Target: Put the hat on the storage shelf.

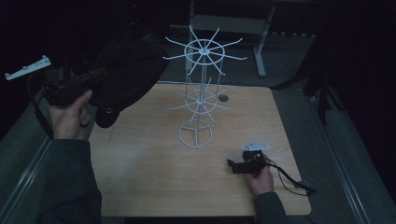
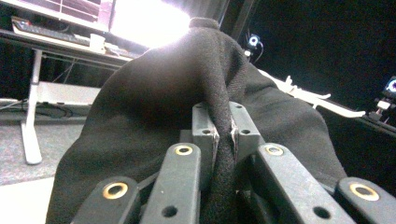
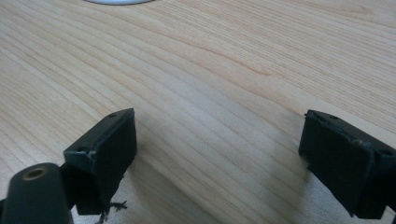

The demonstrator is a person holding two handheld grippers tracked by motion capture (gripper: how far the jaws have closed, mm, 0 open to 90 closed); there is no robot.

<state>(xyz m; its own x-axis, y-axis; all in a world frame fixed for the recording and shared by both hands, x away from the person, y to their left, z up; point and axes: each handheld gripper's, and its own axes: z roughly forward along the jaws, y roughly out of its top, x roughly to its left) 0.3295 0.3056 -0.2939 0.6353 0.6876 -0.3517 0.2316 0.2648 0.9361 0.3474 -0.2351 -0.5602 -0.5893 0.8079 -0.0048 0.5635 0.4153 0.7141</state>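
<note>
A black cap [image 1: 126,77] hangs in the air over the table's left rear corner, with my left gripper [image 1: 103,73] shut on a fold of its fabric. In the left gripper view the cap [image 2: 154,107] bulges over the pinched jaws of the left gripper [image 2: 223,128]. A white wire rack [image 1: 201,93] with two tiers of hooked spokes stands upright mid-table, just right of the cap. My right gripper [image 1: 232,164] rests on the wood near the front right, pointing left. In its own view the right gripper [image 3: 217,140] is open, with bare table [image 3: 210,70] between the jaws.
The rack's round base [image 1: 195,133] sits on the wooden table [image 1: 149,177], and its edge shows as a white arc [image 3: 116,1]. A dark hole [image 1: 223,98] lies behind the rack. A grey desk frame [image 1: 261,42] stands beyond the table.
</note>
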